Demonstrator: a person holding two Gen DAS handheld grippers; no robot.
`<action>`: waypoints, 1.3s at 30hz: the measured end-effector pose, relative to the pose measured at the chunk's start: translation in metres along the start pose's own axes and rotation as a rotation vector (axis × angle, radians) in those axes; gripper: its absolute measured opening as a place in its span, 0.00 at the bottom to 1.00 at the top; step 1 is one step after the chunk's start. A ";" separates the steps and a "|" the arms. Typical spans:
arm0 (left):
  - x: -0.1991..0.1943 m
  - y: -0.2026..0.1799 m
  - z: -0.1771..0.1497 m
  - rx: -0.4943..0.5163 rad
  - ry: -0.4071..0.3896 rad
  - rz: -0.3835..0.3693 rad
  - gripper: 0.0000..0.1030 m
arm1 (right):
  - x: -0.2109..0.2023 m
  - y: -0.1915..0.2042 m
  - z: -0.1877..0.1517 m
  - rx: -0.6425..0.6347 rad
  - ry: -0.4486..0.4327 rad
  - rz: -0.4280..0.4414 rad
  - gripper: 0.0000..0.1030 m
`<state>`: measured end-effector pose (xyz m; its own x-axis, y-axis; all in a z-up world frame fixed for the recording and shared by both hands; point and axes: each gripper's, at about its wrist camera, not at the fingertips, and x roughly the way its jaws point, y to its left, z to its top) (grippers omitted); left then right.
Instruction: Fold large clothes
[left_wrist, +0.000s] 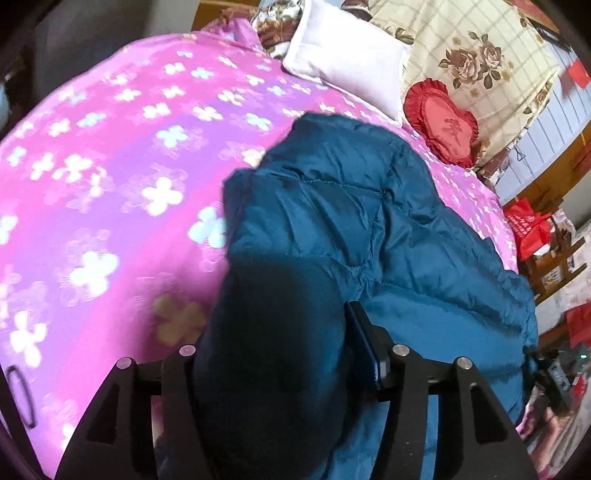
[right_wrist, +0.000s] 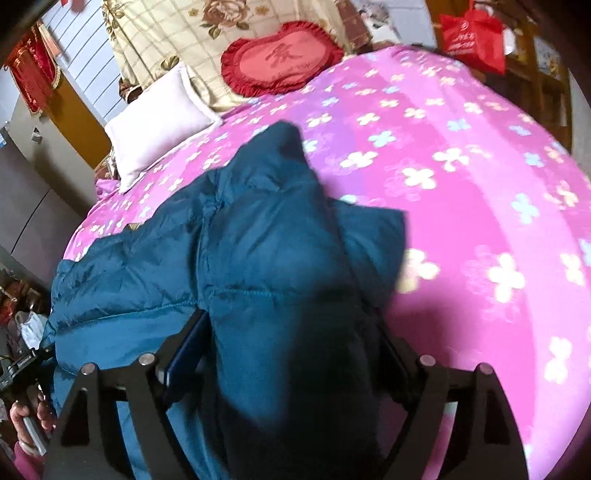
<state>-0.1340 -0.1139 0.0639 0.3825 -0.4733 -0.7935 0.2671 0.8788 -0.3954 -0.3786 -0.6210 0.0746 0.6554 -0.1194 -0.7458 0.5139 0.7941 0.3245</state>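
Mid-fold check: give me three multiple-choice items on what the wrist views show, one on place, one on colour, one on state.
1. Where does the jacket lie?
A. on the bed
B. on a chair
C. on the floor

2. What colour is the heart cushion?
A. white
B. red
C. green

3. What fills the right gripper?
A. nothing
B. the pillow
C. jacket fabric

Answers: 1 A, it is spread over the pink flowered cover; 2 B, red with a frill; 3 C, a teal fold runs between its fingers.
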 end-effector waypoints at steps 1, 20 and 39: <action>-0.011 -0.003 -0.004 0.014 -0.022 0.014 0.36 | -0.012 0.002 -0.002 -0.004 -0.019 0.004 0.84; -0.097 -0.082 -0.080 0.249 -0.279 0.175 0.36 | -0.103 0.144 -0.092 -0.306 -0.129 0.031 0.92; -0.076 -0.118 -0.125 0.322 -0.273 0.216 0.36 | -0.093 0.189 -0.131 -0.375 -0.190 -0.065 0.97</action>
<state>-0.3048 -0.1743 0.1128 0.6666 -0.3180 -0.6742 0.3998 0.9159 -0.0367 -0.4152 -0.3821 0.1291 0.7367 -0.2565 -0.6257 0.3439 0.9388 0.0200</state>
